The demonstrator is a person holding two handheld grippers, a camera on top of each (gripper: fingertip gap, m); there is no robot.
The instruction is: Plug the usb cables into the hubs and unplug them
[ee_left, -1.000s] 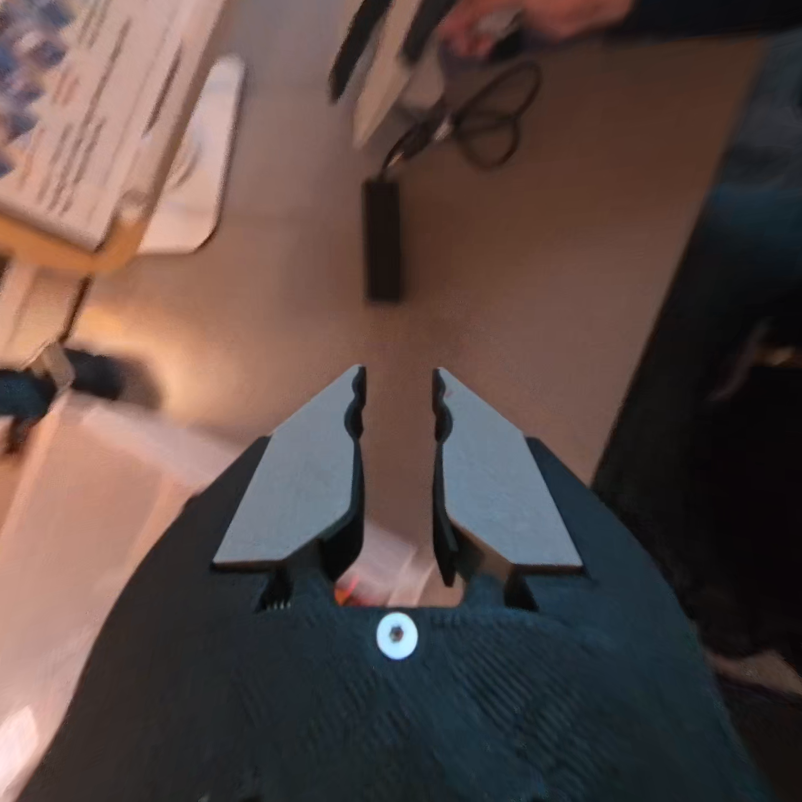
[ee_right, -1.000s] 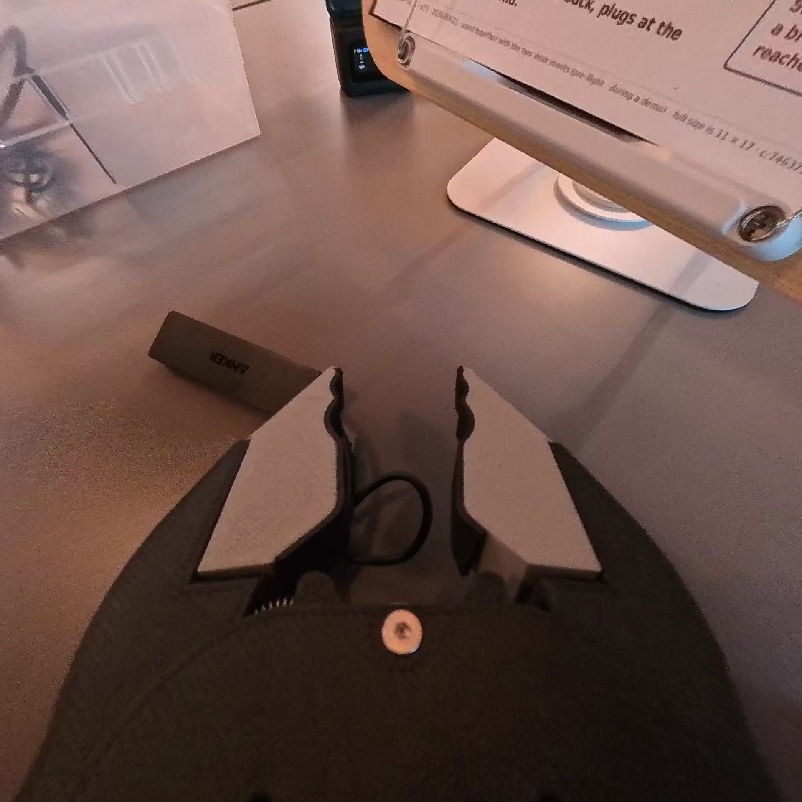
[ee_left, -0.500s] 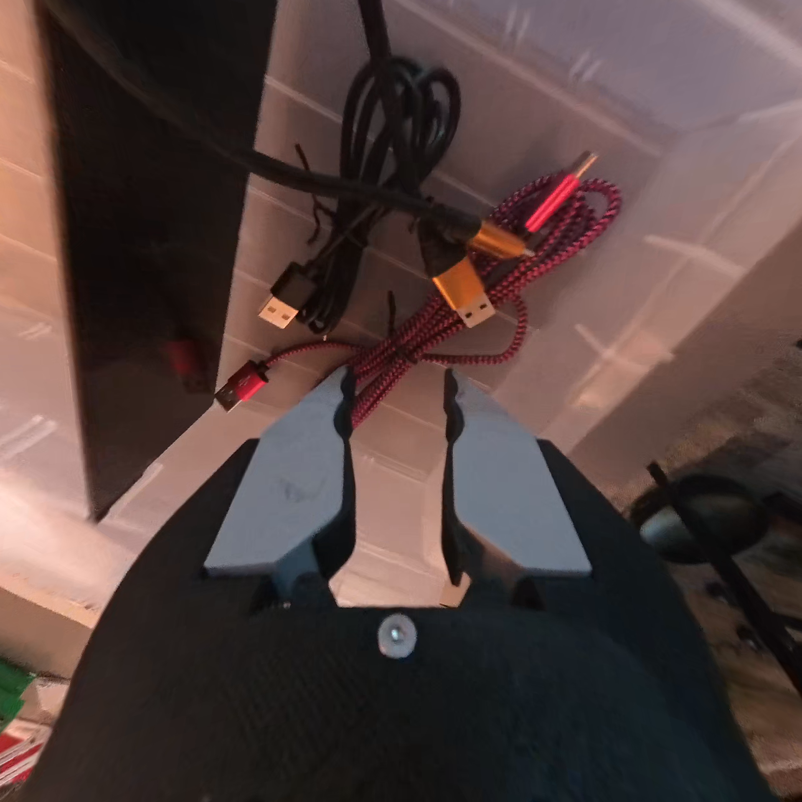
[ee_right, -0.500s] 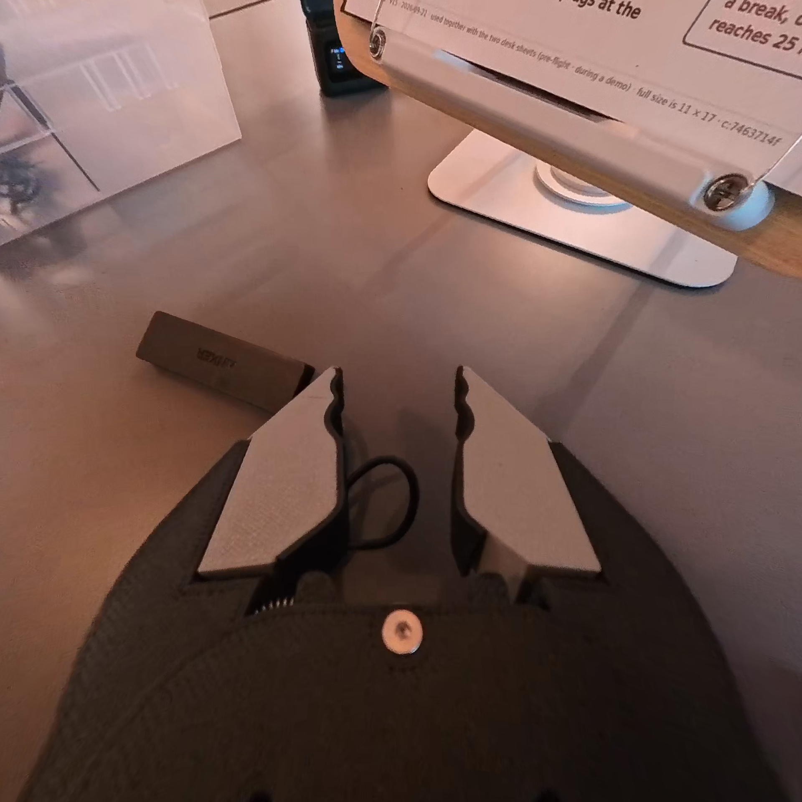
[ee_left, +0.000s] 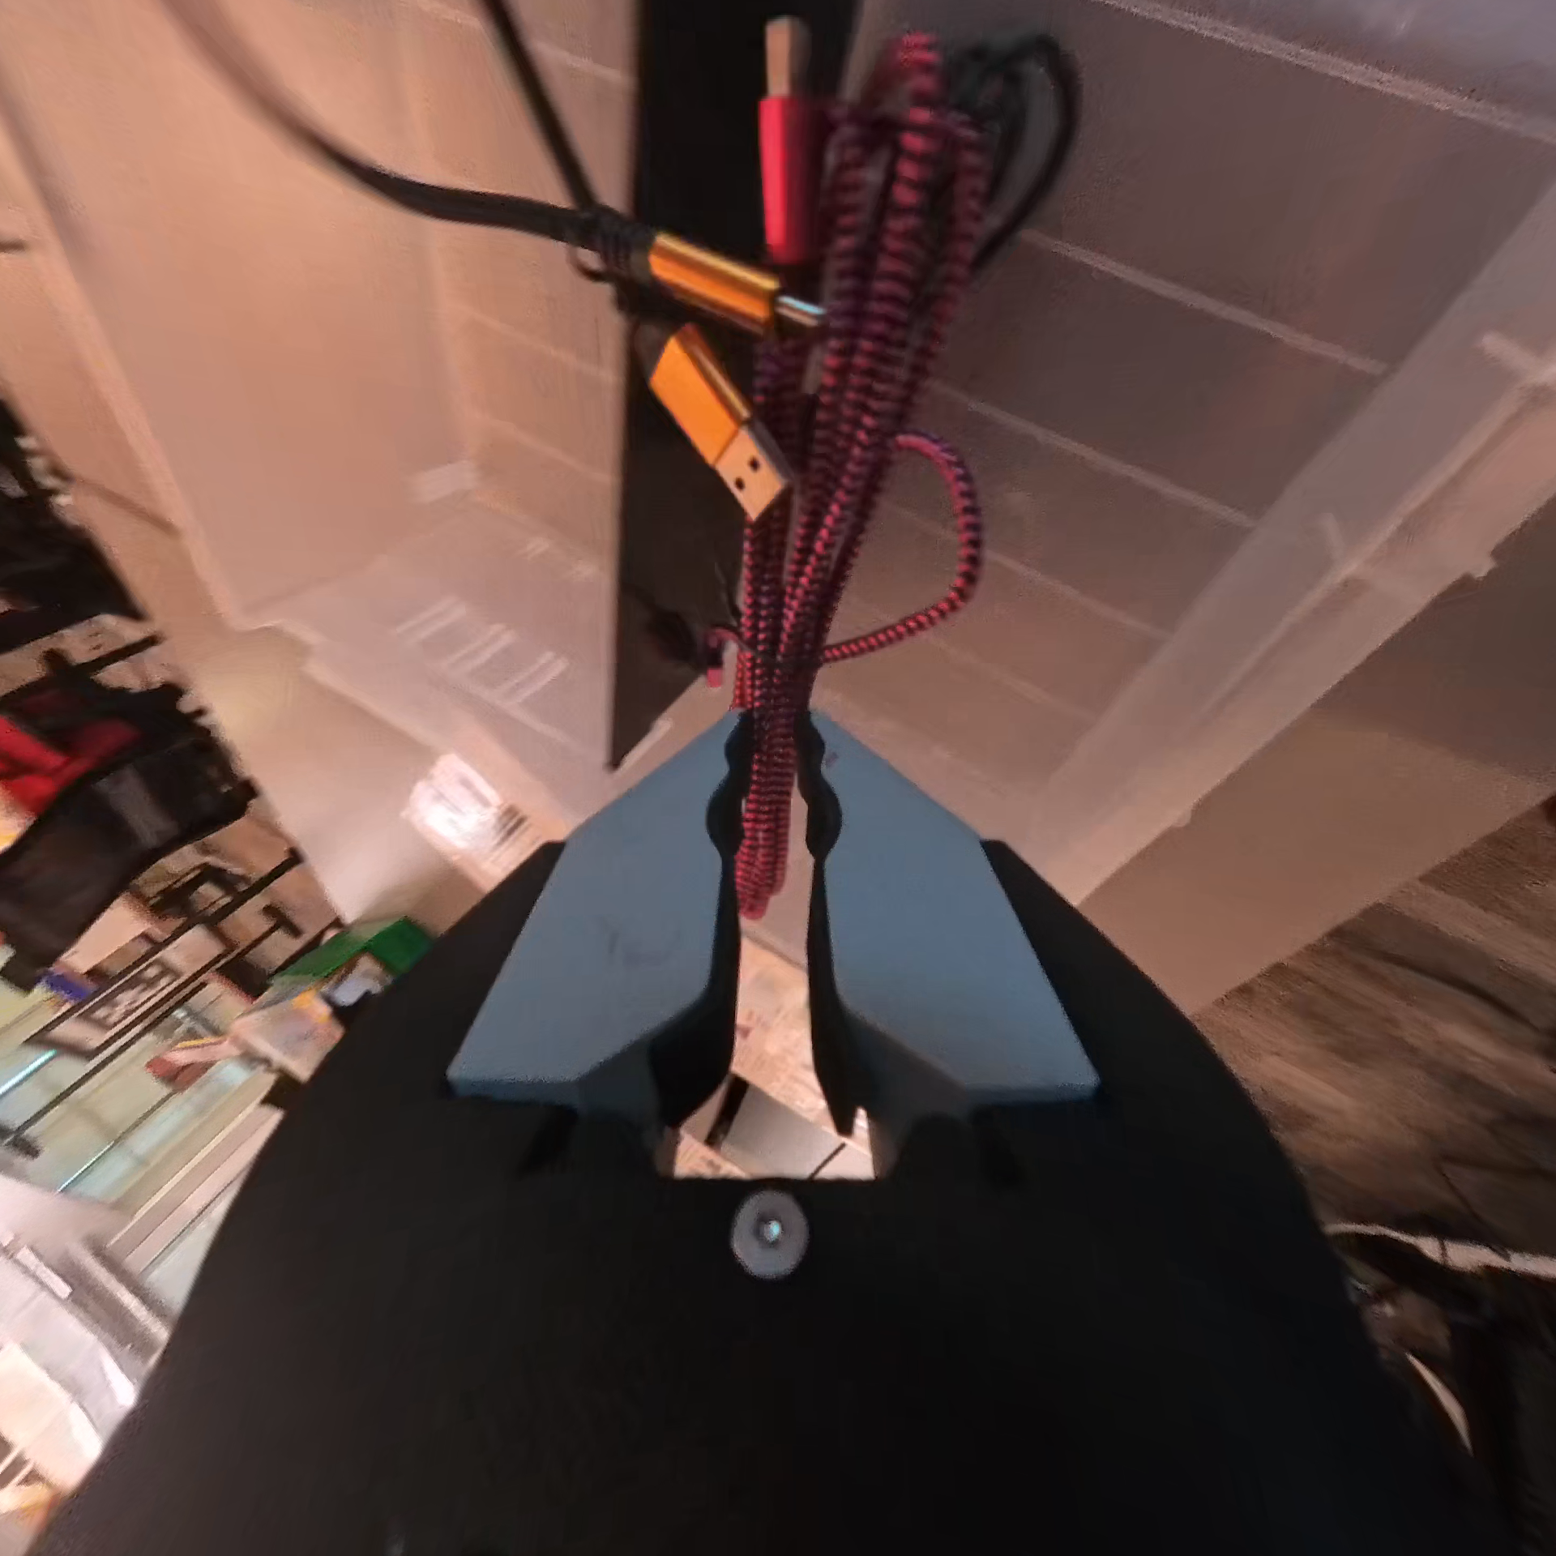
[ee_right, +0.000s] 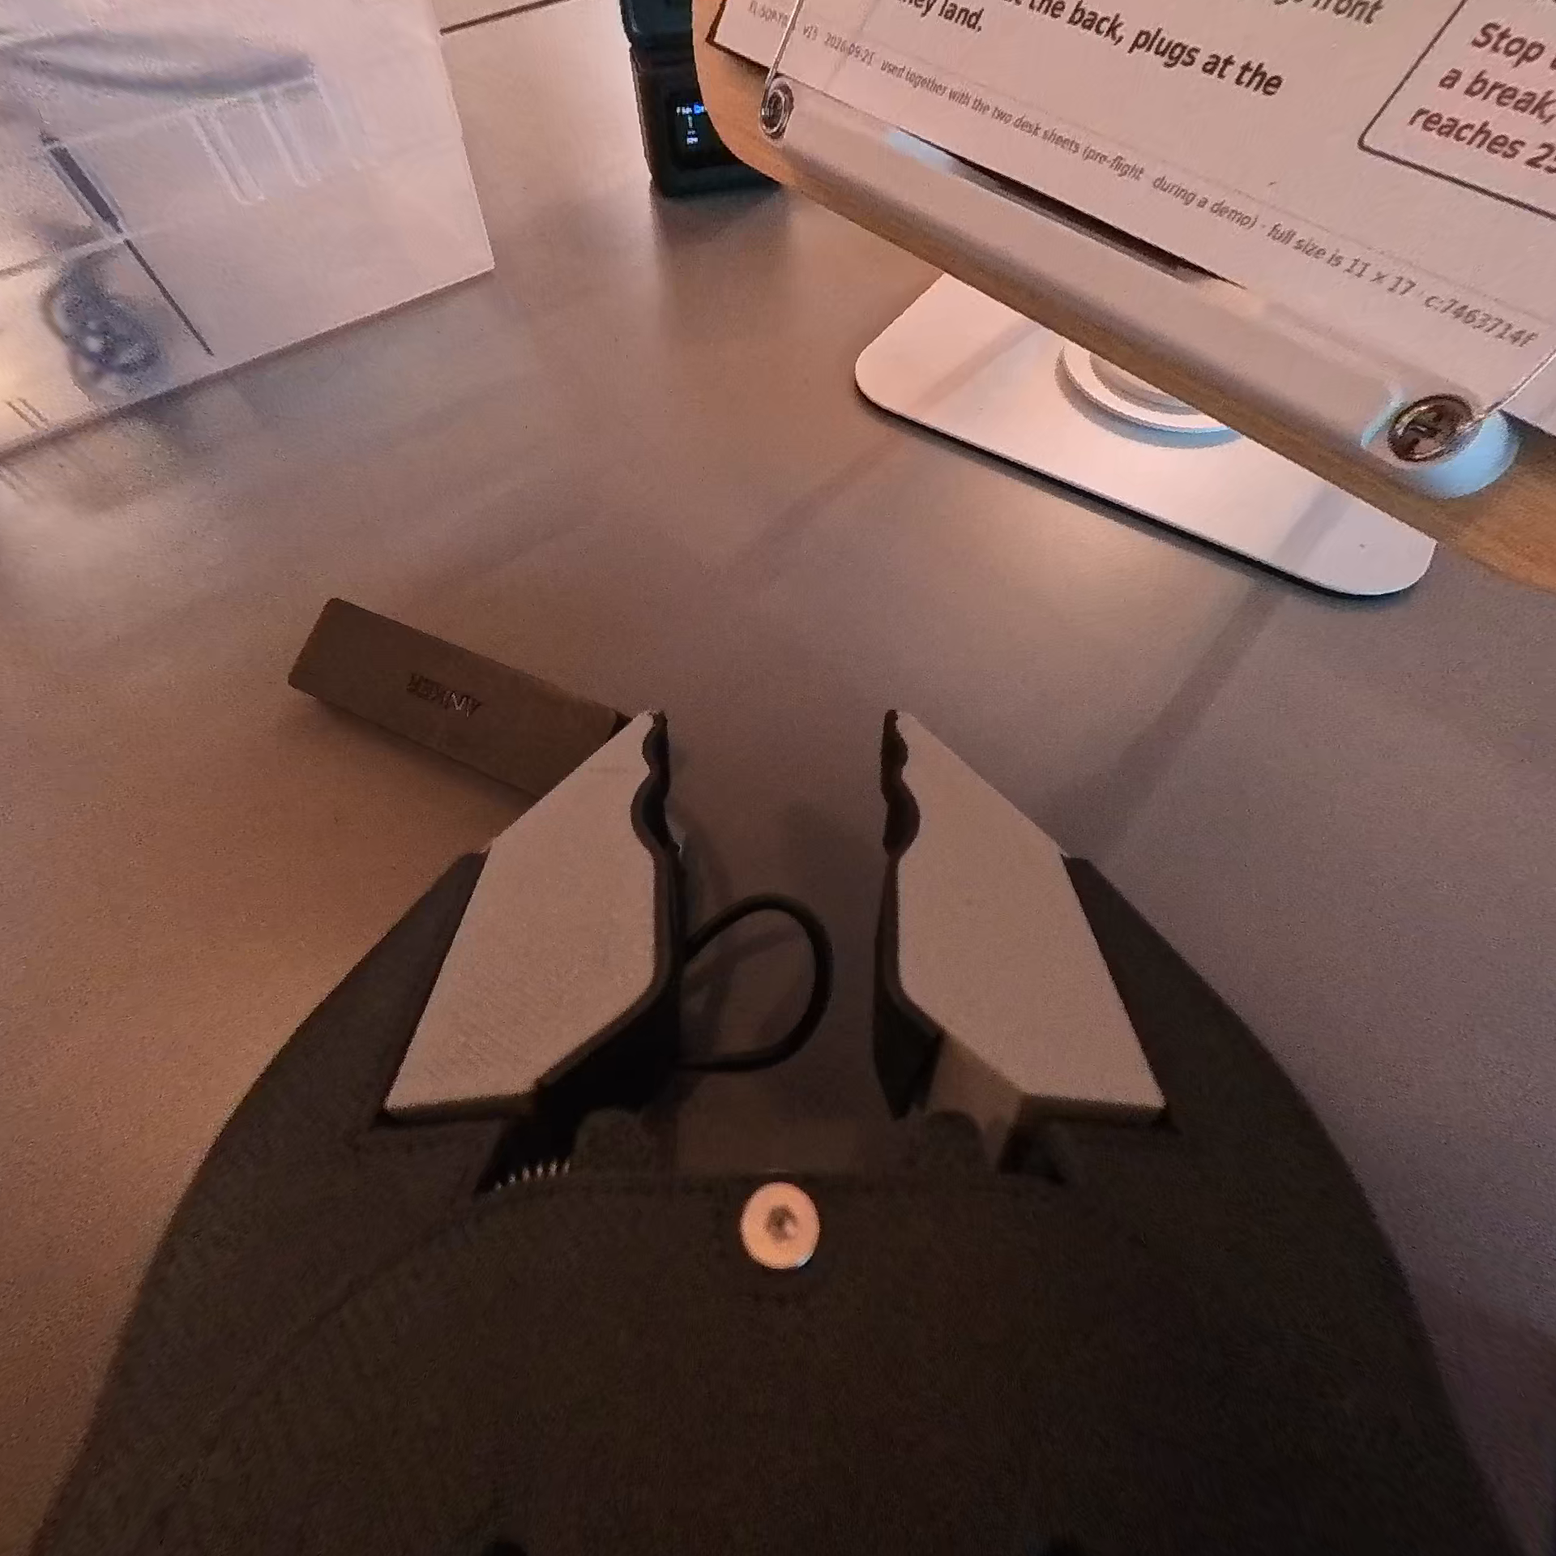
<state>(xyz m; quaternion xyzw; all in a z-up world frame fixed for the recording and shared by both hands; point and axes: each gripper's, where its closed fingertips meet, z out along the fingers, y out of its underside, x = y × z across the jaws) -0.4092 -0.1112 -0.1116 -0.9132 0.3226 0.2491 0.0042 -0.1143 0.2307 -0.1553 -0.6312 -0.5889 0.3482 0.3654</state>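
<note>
The left claw (ee_left: 770, 741) is clenched on a bundled red braided cable (ee_left: 850, 421), lifted clear before a pale bin wall (ee_left: 1137, 337). The right claw (ee_right: 775, 732) is released above the tabletop (ee_right: 842, 547); the grey hub (ee_right: 446, 695) lies just beside its left fingertip, with bare room ahead.

red-black braided usb cable (ee_left: 770, 783): bundled strands running up the centre of the frame, pinched between the left hand-held gripper (ee_left: 773, 741) fingers | orange usb plug (ee_left: 726, 425): upper centre, beside the bundle, blurred | grey hub (ee_right: 450, 699): flat on the worktop (ee_right: 842, 572), left of centre, slim bar
</note>
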